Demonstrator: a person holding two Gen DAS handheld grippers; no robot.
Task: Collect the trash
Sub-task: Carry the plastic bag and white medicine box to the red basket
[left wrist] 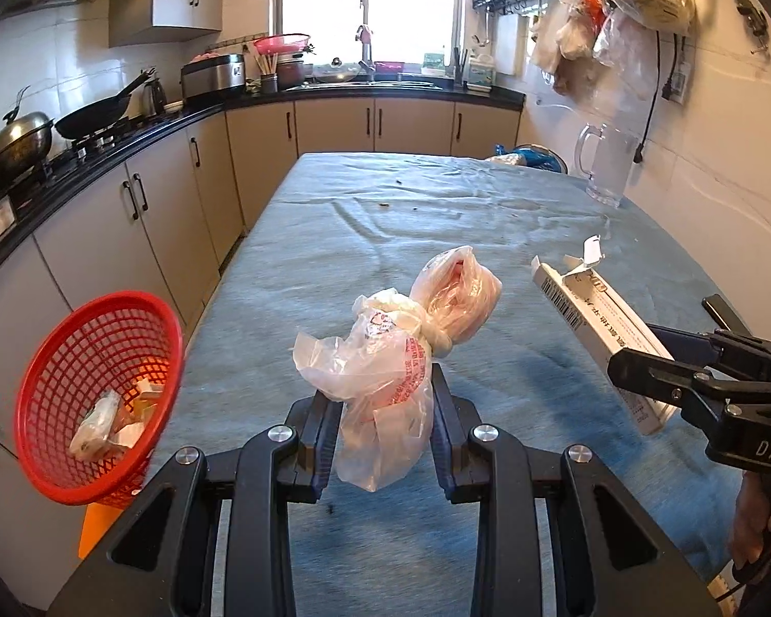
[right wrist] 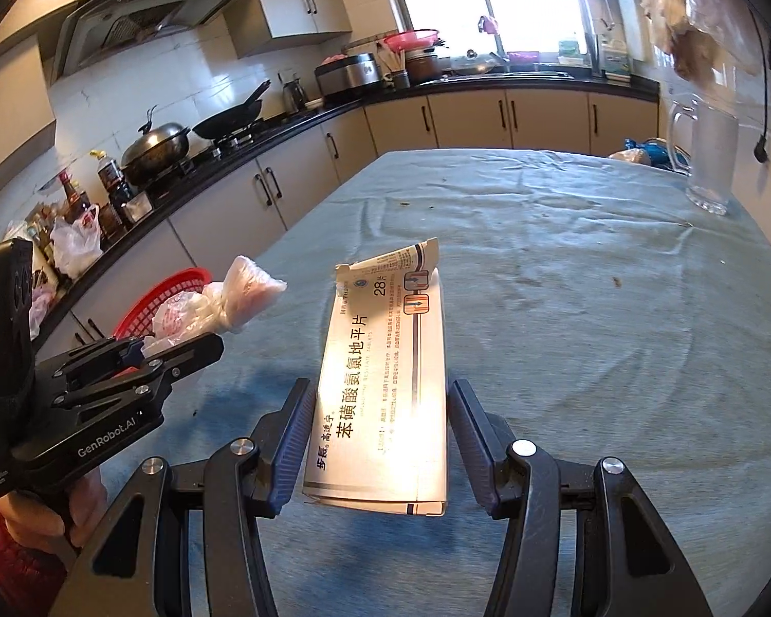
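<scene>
1. Your left gripper (left wrist: 383, 401) is clamped on a knotted plastic bag (left wrist: 385, 355), lifted above the blue tablecloth (left wrist: 437, 216).
2. Your right gripper (right wrist: 380, 411) grips a white medicine box (right wrist: 385, 391); its torn flap end sticks forward.
3. The red basket (left wrist: 97, 391) sits past the table's left edge, its base cut off; the scraps inside are hard to identify.
4. A glass pitcher (left wrist: 609, 164) stands far right.
</scene>
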